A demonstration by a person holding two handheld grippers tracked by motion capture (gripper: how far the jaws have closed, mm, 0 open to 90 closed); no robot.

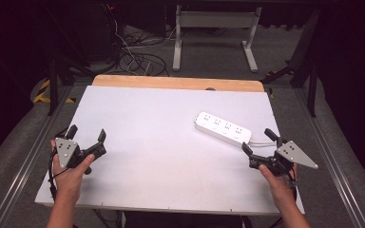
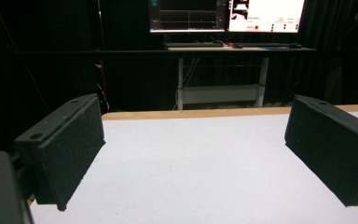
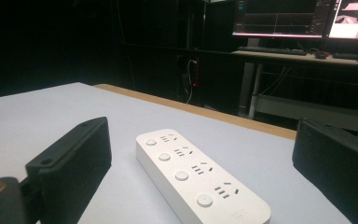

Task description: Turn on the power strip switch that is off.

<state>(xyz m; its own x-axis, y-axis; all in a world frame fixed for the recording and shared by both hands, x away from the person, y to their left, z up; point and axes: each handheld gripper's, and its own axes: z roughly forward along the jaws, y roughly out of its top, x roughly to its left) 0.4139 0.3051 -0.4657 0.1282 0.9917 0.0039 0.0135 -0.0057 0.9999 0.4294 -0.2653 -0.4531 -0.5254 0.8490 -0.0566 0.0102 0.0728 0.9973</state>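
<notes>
A white power strip point(image 1: 222, 128) with several sockets and round buttons lies flat on the right half of the white table point(image 1: 161, 142), angled, its cable running off toward the right. In the right gripper view the power strip point(image 3: 193, 175) lies just ahead, between the two black jaws. My right gripper point(image 1: 257, 141) is open, a short way from the strip's near end, with nothing held; the right gripper point(image 3: 200, 172) has its jaws set wide apart. My left gripper point(image 1: 87, 134) rests open at the table's left side; ahead of the left gripper point(image 2: 193, 154) is bare tabletop.
The table's far edge is a wooden strip point(image 1: 176, 82). Beyond it stand a white desk frame point(image 1: 214, 33) and loose cables point(image 1: 138, 57) on the floor. Monitors point(image 2: 223, 14) glow on a desk in the background. Metal rails point(image 1: 24, 161) run along both sides.
</notes>
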